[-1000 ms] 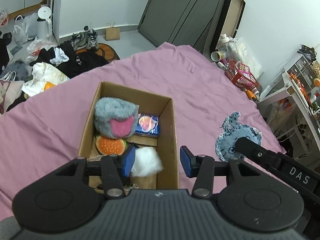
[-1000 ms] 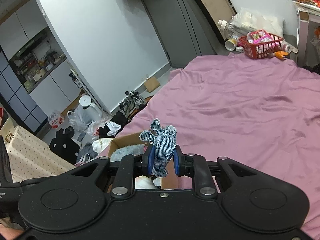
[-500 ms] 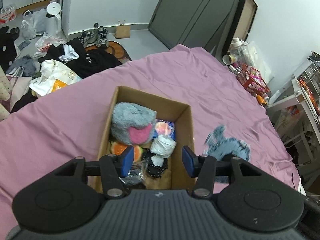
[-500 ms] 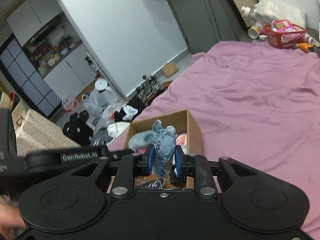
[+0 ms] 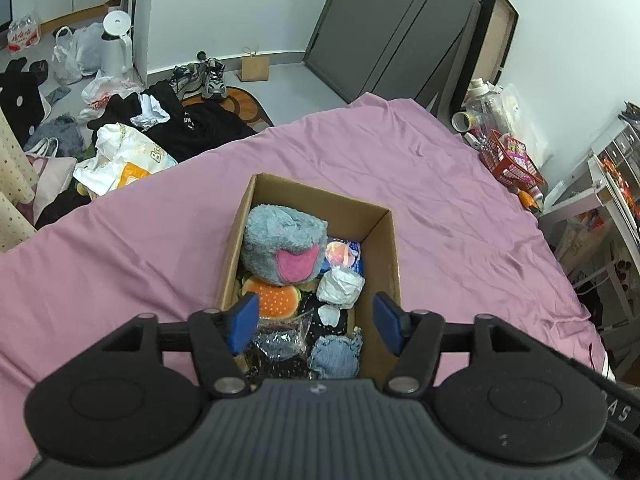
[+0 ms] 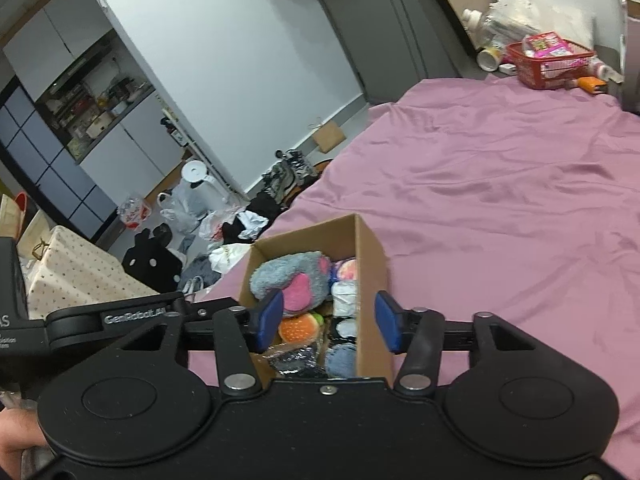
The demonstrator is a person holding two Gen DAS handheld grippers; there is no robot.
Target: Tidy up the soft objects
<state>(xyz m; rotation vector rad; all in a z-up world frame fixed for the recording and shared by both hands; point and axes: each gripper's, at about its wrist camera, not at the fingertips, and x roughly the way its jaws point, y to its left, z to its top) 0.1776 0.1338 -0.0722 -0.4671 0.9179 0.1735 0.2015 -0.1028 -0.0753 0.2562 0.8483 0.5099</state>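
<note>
Two black handheld grippers with blue finger pads are held above an open brown cardboard box (image 5: 390, 240) that sits on a mauve-pink bedsheet (image 5: 460, 216). The left gripper (image 5: 316, 322) is spread wide with nothing between its pads. The right gripper (image 6: 329, 322) is likewise spread wide and empty; in its view the body of the left gripper is seen reaching in from the left side.

Inside the box, nearest the grippers, a small blue denim soft toy (image 5: 335, 356) is lying against the right wall, beside a crinkled clear plastic bag (image 5: 280, 340) of dark items. Just beyond these, an orange burger-shaped plush (image 5: 276, 300) is seen on the left, with a white crumpled wad (image 5: 340, 286) on the right. A dark item with white patches (image 5: 330, 314) lies between the wad and the denim toy. A large grey furry plush with a pink patch (image 5: 280, 240) is filling the far left of the box, and a blue printed packet (image 5: 344, 254) is wedged beside it against the right wall.

Beyond the bed, black clothes (image 5: 188, 124), white plastic bags (image 5: 120, 160), a pair of sneakers (image 5: 202, 78) and a white kettle (image 5: 116, 44) are scattered on the grey floor. A red plastic basket (image 5: 512, 160) is seen at the bed's far right corner.
</note>
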